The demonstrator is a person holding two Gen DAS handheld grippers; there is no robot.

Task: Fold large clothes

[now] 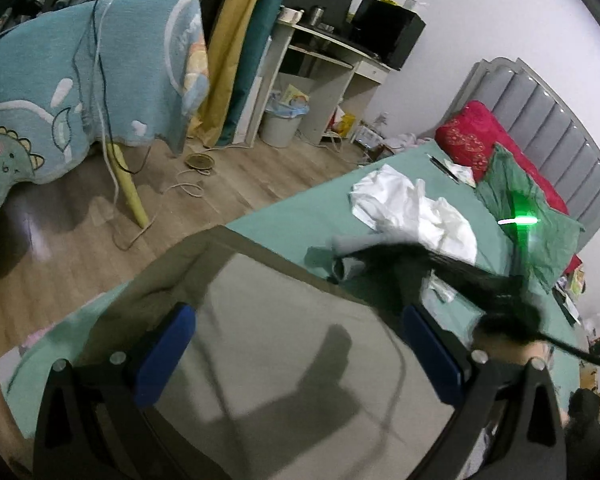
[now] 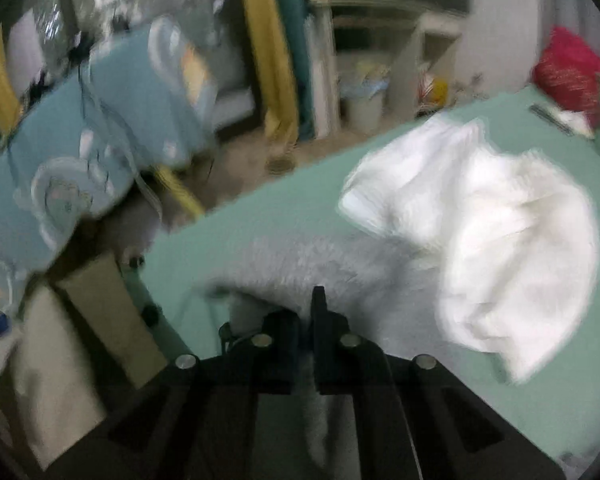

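No brand, label or writing can be read in either view. In your left wrist view, a blue dinosaur blanket (image 1: 76, 92) hangs at the upper left. Right of it, top centre, a white bin (image 1: 281, 124) stands under the desk (image 1: 332, 60), lined with a blue bag and holding what looks like paper or packaging.

Low in the same view, your left gripper (image 1: 300, 354) stands wide open, its blue pads (image 1: 166, 354) spread apart and holding nothing, over a flat grey-brown garment (image 1: 300, 360) that fills the lower middle and lies on the green bed sheet (image 1: 292, 216). Further right, a crumpled white garment (image 1: 416, 208) lies on the sheet, with a red pillow (image 1: 472, 136) against the grey headboard (image 1: 548, 120) at the upper right. Your right gripper shows there only as a dark blur with a green light.

In your right wrist view, much blurred, the right gripper (image 2: 306, 340) at bottom centre has its fingers pressed together on a pale grey garment (image 2: 320, 264) that rises from the sheet. The white garment sits to its right.
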